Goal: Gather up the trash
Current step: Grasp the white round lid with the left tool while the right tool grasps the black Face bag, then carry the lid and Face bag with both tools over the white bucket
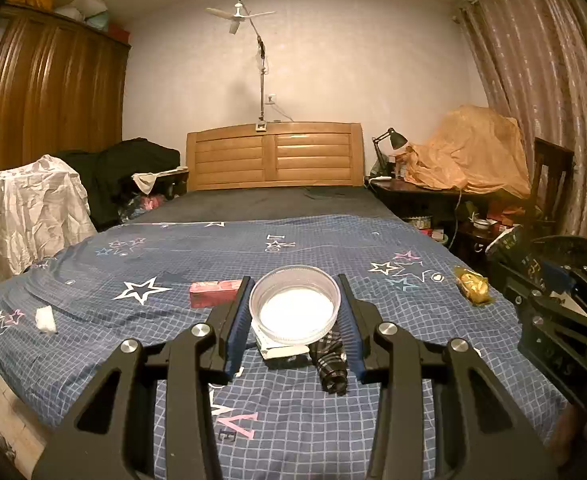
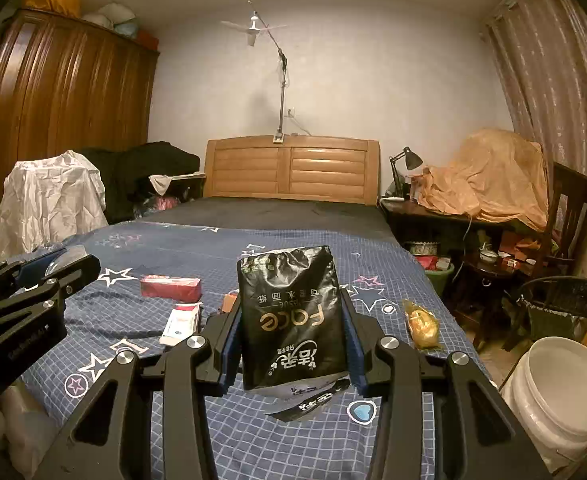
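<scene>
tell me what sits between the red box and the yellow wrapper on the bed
In the left wrist view, the round clear plastic lid held in the left gripper sits between them.

Two matte black hand-held grippers.
Left hand-held gripper (image 1: 294,312) and right hand-held gripper (image 2: 291,330): angular black linkages, round silver screws, blue-padded fingers (image 1: 235,320).

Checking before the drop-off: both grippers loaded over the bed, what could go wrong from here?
1. The left gripper holds the clear plastic lid only by its round rim; it may well pop out or tilt.
2. The right gripper pinches the black tissue pack, a limp torn flap hanging below; that could snag or slip.
3. The white bucket sits off the bed's right edge; the snack wrapper could be knocked on the way.
</scene>
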Action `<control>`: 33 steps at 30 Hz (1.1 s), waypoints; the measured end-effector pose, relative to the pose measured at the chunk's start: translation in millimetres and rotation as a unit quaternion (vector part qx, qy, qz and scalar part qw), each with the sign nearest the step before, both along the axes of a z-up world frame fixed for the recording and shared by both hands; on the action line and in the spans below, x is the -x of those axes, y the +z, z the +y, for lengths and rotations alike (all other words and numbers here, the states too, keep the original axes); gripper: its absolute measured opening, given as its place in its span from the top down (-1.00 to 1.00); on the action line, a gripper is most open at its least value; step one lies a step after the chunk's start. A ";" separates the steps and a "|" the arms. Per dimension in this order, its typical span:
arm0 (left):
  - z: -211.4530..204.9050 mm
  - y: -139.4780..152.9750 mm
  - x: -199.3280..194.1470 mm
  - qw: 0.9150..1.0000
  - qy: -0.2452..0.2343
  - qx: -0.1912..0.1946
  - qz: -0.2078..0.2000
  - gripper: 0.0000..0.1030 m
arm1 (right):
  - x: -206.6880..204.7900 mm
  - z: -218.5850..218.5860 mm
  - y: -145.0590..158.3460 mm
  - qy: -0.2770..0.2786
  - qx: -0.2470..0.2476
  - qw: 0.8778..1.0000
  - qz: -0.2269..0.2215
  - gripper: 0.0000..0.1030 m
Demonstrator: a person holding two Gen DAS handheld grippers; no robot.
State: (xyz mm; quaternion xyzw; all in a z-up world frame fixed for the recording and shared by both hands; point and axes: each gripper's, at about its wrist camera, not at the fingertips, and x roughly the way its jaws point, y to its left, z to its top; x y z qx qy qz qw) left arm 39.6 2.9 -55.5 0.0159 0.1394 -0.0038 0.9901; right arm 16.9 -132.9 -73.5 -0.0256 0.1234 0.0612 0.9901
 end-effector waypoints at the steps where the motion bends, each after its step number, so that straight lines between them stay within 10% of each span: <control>1: -1.0 0.2 -0.2 1.000 -0.001 0.000 0.000 0.25 | 2.0 -1.6 1.7 -0.001 0.000 1.000 -0.001 0.14; 17: -98.0 31.1 -45.6 0.994 -0.113 0.002 -0.003 0.25 | -7.3 -111.7 43.2 -0.092 0.006 0.996 -0.008 0.14; 33: -302.6 29.9 -83.6 0.952 -0.300 -0.013 0.057 0.25 | 1.6 -365.2 51.5 -0.235 -0.003 0.968 0.088 0.14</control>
